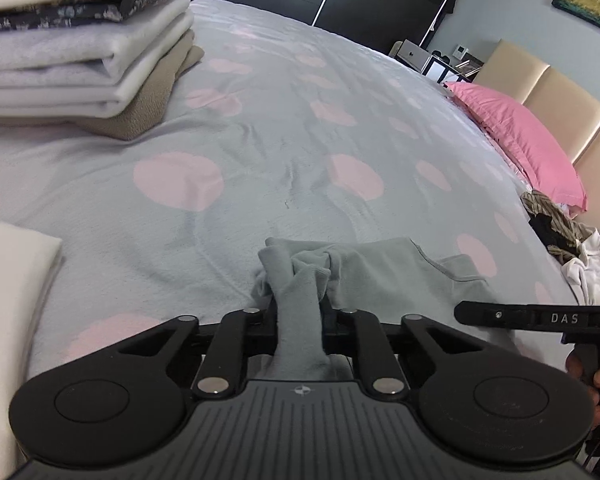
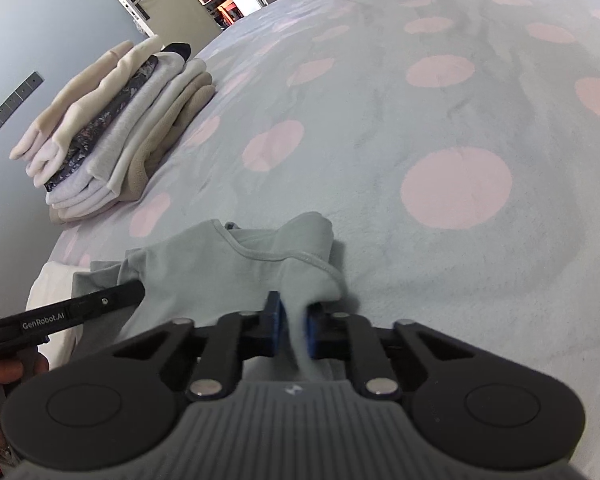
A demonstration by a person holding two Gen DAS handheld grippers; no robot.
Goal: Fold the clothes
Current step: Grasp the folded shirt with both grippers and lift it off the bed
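Note:
A pale grey-green garment (image 1: 384, 270) lies bunched on the bed near me. My left gripper (image 1: 299, 312) is shut on a gathered fold of it, which runs back between the jaws. My right gripper (image 2: 294, 316) is shut on another edge of the same garment (image 2: 220, 268), near its stitched neckline. In the left wrist view the right gripper's finger (image 1: 512, 315) shows at the right. In the right wrist view the left gripper's finger (image 2: 80, 308) shows at the left.
A stack of folded clothes (image 1: 84, 52) sits on the grey bedspread with pink dots (image 1: 260, 140), far left; it also shows in the right wrist view (image 2: 116, 128). A white folded piece (image 1: 12, 280) lies near left. A pink pillow (image 1: 520, 136) and unfolded clothes (image 1: 564, 236) lie at right.

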